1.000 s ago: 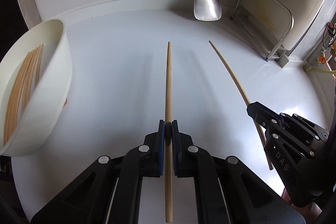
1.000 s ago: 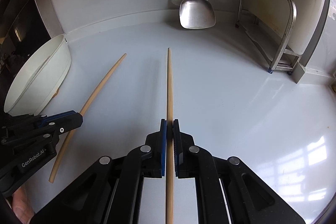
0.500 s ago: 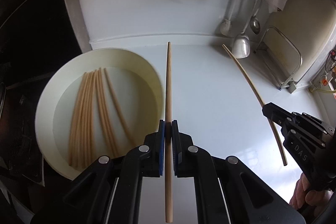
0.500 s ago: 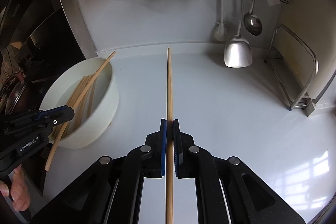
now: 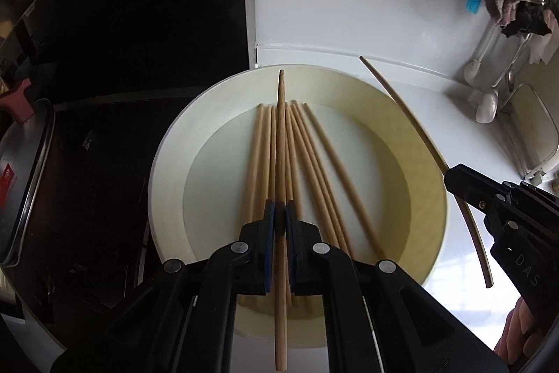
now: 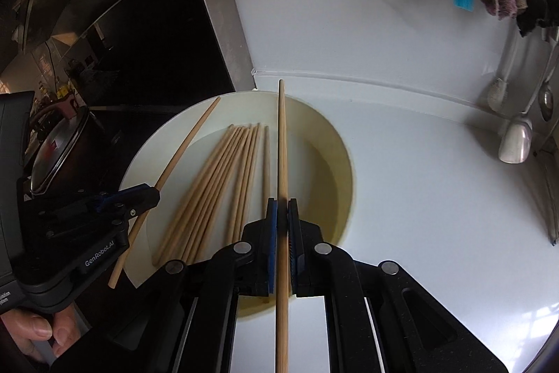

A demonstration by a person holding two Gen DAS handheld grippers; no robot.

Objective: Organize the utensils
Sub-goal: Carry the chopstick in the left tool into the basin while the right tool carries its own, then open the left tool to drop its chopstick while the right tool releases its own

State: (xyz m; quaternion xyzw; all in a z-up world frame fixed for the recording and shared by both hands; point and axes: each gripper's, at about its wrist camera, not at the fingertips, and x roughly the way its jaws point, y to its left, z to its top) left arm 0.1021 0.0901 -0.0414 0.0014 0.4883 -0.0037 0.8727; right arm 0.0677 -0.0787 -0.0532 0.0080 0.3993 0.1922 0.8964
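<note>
Left wrist view: my left tongs [image 5: 278, 215] clench one chopstick [image 5: 280, 142] over the bowl [image 5: 167, 163] of chopsticks; my right tongs [image 6: 282, 215] clench another [image 6: 281, 142] above its right side. I'd lower both parallel to the pile before letting go. Tong bodies read "GenRobot.AI" and "DAS".

In the left wrist view, the near ends of the chopsticks in the bowl [image 5: 349, 184] lay hidden behind the left gripper [image 5: 277, 219]. The loose chopsticks [image 6: 223, 177] were smeared by blur, so their count was unclear. The dark stove area [image 5: 122, 23] showed little detail. The hand [image 6: 31, 334] was cut off by the right wrist view's edge.
</note>
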